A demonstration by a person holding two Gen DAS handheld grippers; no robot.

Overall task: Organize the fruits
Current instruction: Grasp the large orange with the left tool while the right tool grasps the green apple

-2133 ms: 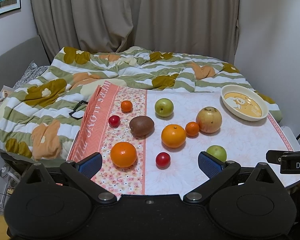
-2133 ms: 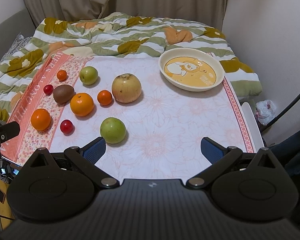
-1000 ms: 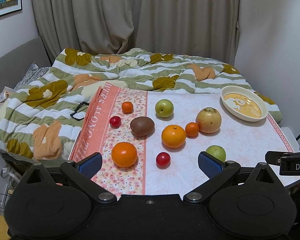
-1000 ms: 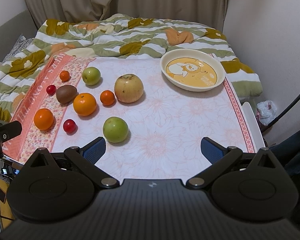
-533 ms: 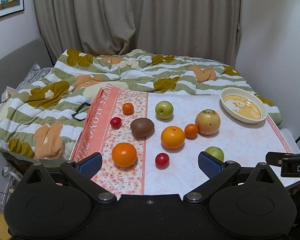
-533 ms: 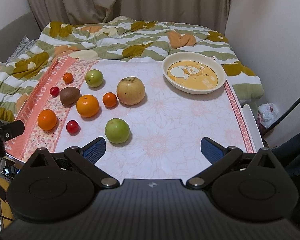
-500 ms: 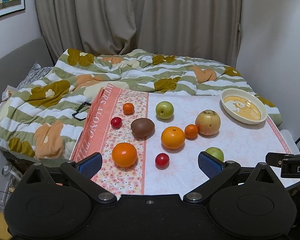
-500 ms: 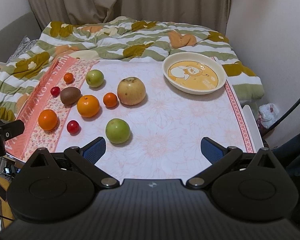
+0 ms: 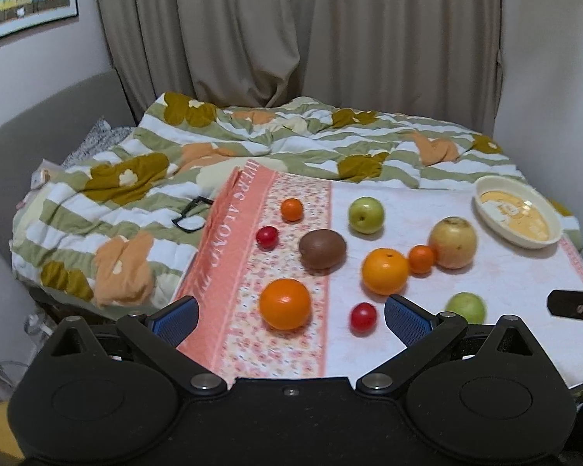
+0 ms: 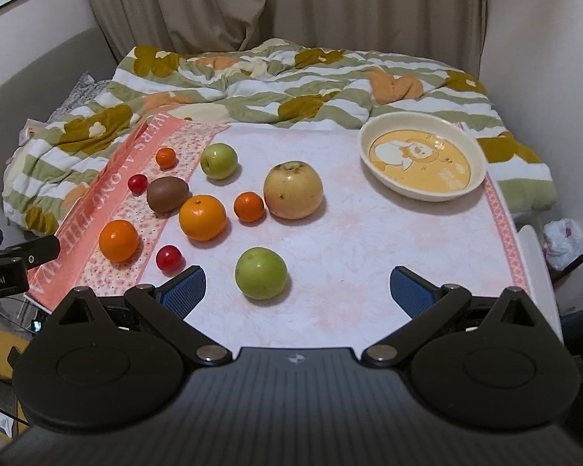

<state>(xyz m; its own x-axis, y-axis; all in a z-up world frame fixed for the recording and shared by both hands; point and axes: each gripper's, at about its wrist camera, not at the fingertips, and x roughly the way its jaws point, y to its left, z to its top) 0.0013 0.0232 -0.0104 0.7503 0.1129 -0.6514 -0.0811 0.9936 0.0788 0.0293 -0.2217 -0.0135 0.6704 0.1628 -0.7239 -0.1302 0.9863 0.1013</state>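
Fruit lies scattered on the cloth-covered table: a near green apple, a large yellow apple, a far green apple, two oranges, two small tangerines, a kiwi and two red cherry tomatoes. A cream bowl with a yellow cartoon print stands empty at the far right. My right gripper is open just short of the near green apple. My left gripper is open at the table's near edge, close to an orange and a tomato.
A green, white and orange striped quilt covers the bed beyond and left of the table, with black glasses lying on it. Curtains hang behind and a wall closes in on the right. A white bag lies below the table's right edge.
Both views have shifted slightly, the scene sliding down and the fruit growing a little nearer. No fruit has moved and both grippers stay open.
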